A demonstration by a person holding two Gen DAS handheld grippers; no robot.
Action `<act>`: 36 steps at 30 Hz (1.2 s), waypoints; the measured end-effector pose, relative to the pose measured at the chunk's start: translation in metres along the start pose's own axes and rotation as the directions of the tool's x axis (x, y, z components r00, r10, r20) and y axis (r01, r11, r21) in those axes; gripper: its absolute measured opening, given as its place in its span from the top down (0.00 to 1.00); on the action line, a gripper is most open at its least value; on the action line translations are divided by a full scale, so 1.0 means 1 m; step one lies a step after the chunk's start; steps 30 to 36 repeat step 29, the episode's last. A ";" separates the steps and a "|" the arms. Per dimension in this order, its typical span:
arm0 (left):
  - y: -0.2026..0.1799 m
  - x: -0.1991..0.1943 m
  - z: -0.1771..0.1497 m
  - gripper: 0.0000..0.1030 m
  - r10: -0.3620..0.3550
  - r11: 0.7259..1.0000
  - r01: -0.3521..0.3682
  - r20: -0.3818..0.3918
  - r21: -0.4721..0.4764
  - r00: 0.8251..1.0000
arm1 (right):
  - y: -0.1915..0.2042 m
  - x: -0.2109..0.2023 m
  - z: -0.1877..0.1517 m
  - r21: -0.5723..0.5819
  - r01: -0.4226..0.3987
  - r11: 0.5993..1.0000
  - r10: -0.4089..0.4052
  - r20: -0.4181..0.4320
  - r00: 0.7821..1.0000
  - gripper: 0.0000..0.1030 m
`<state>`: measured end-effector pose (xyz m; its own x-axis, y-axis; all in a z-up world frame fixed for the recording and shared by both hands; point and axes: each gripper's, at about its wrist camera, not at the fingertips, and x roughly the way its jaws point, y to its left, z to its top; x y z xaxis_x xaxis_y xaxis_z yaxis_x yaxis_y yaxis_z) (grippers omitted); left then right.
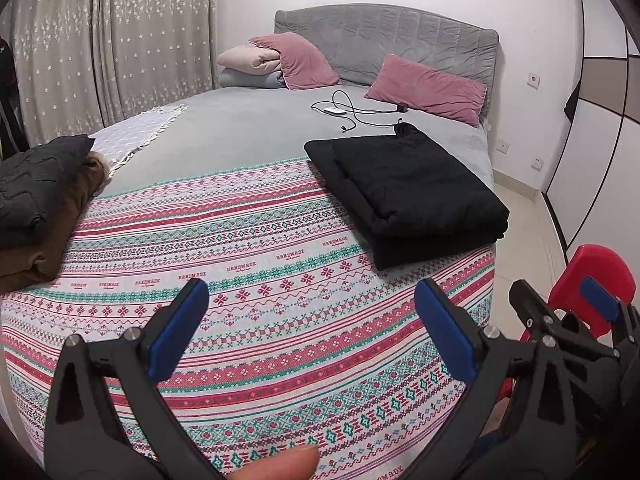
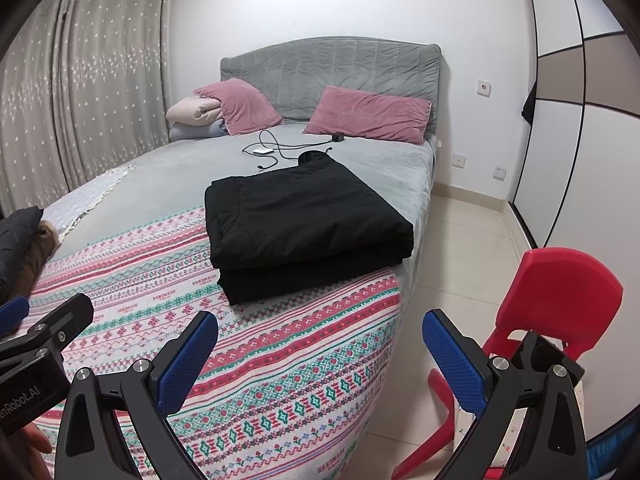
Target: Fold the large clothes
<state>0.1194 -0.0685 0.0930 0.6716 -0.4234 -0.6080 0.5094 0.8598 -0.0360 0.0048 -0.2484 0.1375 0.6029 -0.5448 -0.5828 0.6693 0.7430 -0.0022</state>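
I hold my left gripper (image 1: 312, 320) and right gripper (image 2: 320, 352) wide apart and empty over the bed's foot edge (image 2: 280, 380), the black coat (image 2: 304, 216) sits folded near its right edge, so folding looks done.

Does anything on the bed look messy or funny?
Mostly tidy. The black garment lies neatly folded on the patterned blanket. The one stray thing is a loose charger cable, sprawled in loops on the grey sheet near a pink pillow. Nothing looks spilled or torn.
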 end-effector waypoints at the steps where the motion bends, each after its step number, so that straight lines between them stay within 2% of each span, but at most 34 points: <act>1: 0.000 0.000 0.000 0.01 0.000 1.000 0.000 0.001 0.001 1.000 | 0.000 0.000 0.000 -0.001 0.001 1.000 -0.001 0.000 1.000 0.00; 36: 0.000 -0.002 0.001 0.01 -0.020 1.000 0.020 0.003 -0.001 1.000 | 0.002 0.000 0.000 -0.010 0.015 1.000 -0.015 0.003 1.000 0.00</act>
